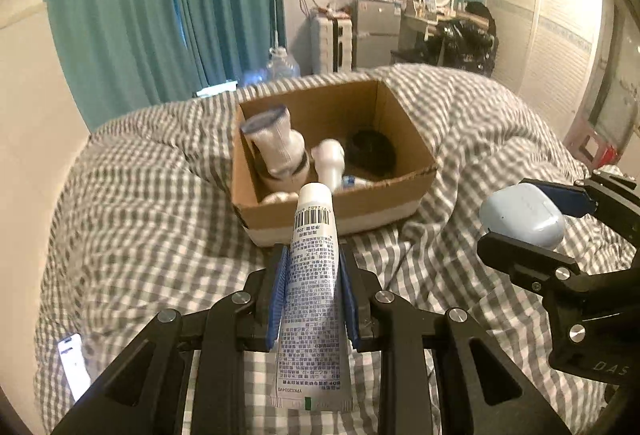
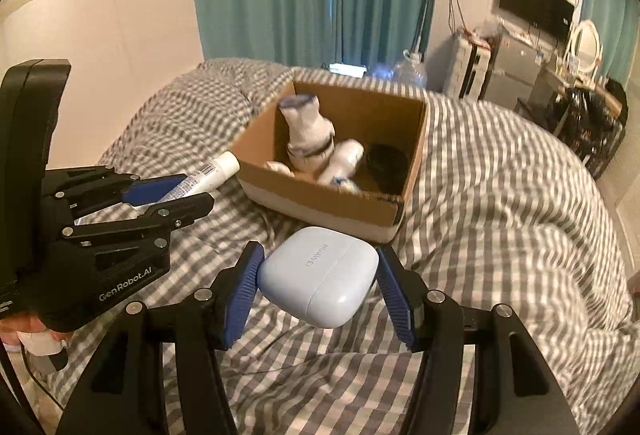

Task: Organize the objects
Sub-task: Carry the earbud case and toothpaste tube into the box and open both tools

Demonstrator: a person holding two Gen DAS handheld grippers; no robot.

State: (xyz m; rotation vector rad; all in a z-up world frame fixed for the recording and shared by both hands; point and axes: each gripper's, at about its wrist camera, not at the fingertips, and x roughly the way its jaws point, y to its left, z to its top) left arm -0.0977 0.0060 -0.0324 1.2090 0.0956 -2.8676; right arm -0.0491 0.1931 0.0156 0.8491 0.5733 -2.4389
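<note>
The left gripper (image 1: 312, 267) is clamped on a white tube (image 1: 314, 275) (cap pointing away), held above the checked bed (image 1: 132, 235). To its right, the right gripper (image 2: 320, 275) grips a pale blue earbud case (image 2: 320, 275). Beyond both, the cardboard box (image 1: 352, 211) holds a rolled sock (image 1: 276, 143) and a white bottle (image 1: 330, 161).

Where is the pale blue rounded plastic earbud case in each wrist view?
Left wrist view: the pale blue earbud case sits at the right edge, clamped in the right gripper.
Right wrist view: the case is low in the centre, between the blue pads.
Shared landmark: the open brown cardboard box on the grey checked bedding, beyond the case in both views.
</note>
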